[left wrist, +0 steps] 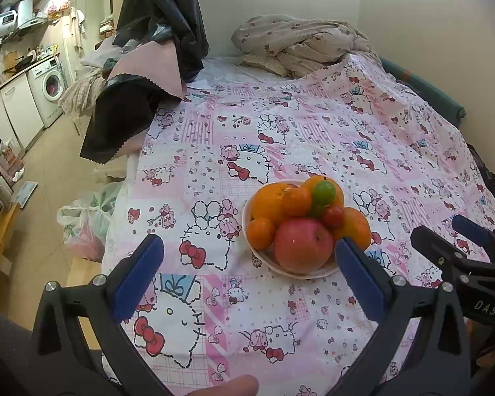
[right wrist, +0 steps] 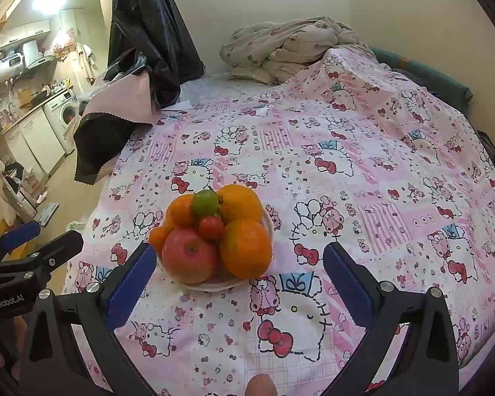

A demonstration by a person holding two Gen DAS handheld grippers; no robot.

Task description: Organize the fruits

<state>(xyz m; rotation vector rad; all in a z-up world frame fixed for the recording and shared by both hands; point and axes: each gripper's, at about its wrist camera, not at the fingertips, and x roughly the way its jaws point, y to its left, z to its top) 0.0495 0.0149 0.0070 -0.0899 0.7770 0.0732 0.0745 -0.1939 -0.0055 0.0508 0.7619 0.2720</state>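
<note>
On the near middle of a bed, a pink-and-white cartoon-cat sheet (left wrist: 280,125) carries one pale bowl (left wrist: 247,213), heaped.

Contents of bowl:
- Red apple (left wrist: 303,244), at the near side, largest of the red pieces.
- Large oranges: one at the far left (left wrist: 267,203), one at the far side behind the green fruit (left wrist: 338,188), one at the near right (left wrist: 356,227).
- Smaller orange (left wrist: 297,201) near the top of the heap; another small one (left wrist: 261,233) low at the left rim.
- Green round fruit (left wrist: 324,192), topmost.
- Small red tomato-like fruit (left wrist: 333,216), just below the green one, touching the apple.

Grippers:
- Left gripper (left wrist: 249,254): blue-padded fingers spread wide, holding nothing; its right finger (left wrist: 359,274) overlaps the bowl's near right edge in the left wrist view, contact not determinable.
- Right gripper (right wrist: 239,259): fingers spread wide, holding nothing; its left finger (right wrist: 132,283) sits just beside the bowl's near left edge.

Surroundings:
- Crumpled beige blanket (left wrist: 297,43) at the far end of the bed.
- Black and pink cloth (left wrist: 142,76) draped at the far left.
- Washing machine (left wrist: 51,87) in the kitchen area, far left.
- Plastic bags (left wrist: 85,221) on the floor left of the bed.
</note>
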